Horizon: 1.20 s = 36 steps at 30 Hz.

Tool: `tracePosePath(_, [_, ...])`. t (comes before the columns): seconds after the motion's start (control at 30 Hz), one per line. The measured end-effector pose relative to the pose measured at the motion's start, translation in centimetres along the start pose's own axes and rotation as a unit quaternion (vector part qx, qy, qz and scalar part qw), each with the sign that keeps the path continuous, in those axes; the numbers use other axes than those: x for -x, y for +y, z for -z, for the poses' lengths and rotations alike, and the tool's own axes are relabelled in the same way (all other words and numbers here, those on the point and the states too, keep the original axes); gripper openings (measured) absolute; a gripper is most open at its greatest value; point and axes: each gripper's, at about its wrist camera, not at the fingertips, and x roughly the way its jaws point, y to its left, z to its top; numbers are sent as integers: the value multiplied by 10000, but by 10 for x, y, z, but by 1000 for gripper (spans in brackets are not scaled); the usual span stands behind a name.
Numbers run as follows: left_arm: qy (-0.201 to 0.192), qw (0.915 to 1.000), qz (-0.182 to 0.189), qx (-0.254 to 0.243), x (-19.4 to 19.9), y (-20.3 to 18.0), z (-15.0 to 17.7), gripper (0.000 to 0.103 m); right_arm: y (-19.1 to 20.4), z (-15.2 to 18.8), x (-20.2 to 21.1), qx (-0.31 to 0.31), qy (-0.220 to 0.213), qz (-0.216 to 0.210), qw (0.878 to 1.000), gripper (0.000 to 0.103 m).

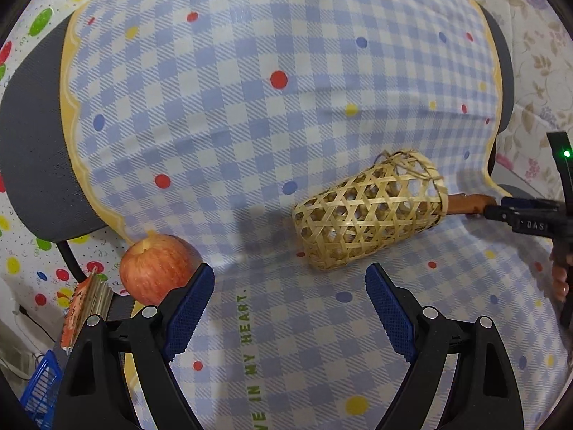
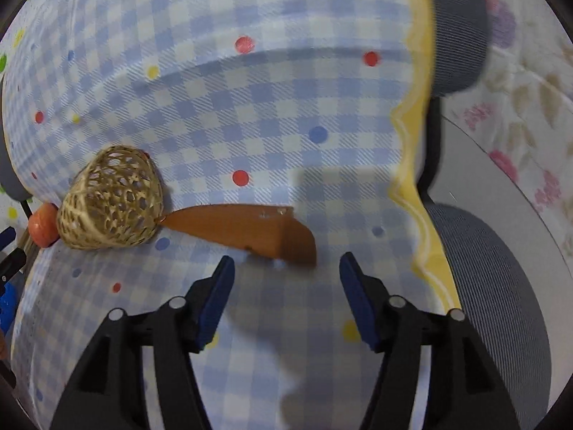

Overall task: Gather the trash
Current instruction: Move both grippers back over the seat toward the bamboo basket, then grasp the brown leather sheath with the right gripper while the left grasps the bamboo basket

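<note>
The right gripper (image 2: 286, 268) hung with jaws spread and empty, just short of the brown scrap (image 2: 247, 231), which lay flat on the counter (image 2: 250, 114), its long axis running crosswise to the jaws, one tip touching the tipped bamboo basket (image 2: 111, 204). The left gripper (image 1: 290, 283), also spread, was farther off. The basket hid the scrap's far tip; its material was unclear.
</note>
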Motion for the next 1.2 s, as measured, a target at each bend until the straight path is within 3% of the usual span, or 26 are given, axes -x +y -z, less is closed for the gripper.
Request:
tracePosePath(0.13, [67,10000,20,49,-6,2,2,86,2,-8,-15,169,261,-120,9994,68])
tracePosePath(0.2, [55,10000,20,49,-5,4,3,86,9,-5,-12,290,309,-239,9988,50])
tracePosePath(0.4, [19,10000,82,8,2,3,4,86,61,35,27,948,432,-1266,9865,40])
tracePosePath(0.47, [17,9999,122,-27,3,2,4,86,71,42,39,1099,377,-1227,9856,43])
tracePosePath(0.57, [-11,9998,179,-71,0,2,2,88,72,45,62,1034,118,-1140,9880,57])
tracePosePath(0.77, [82,9990,431,-105,-31,-3,-11,89,65,29,77,852,-346,-807,9925,57])
tracePosePath(0.9, [216,9970,709,-203,-52,-11,-19,88,54,19,67,721,-372,-758,9938,57])
tracePosePath(1.07, [439,9884,1423,-288,-63,-24,-20,85,37,22,67,530,-389,-681,9955,57])
tracePosePath(1.2, [282,9757,2018,-811,-40,-51,-11,76,29,26,70,376,-430,-649,9963,57])
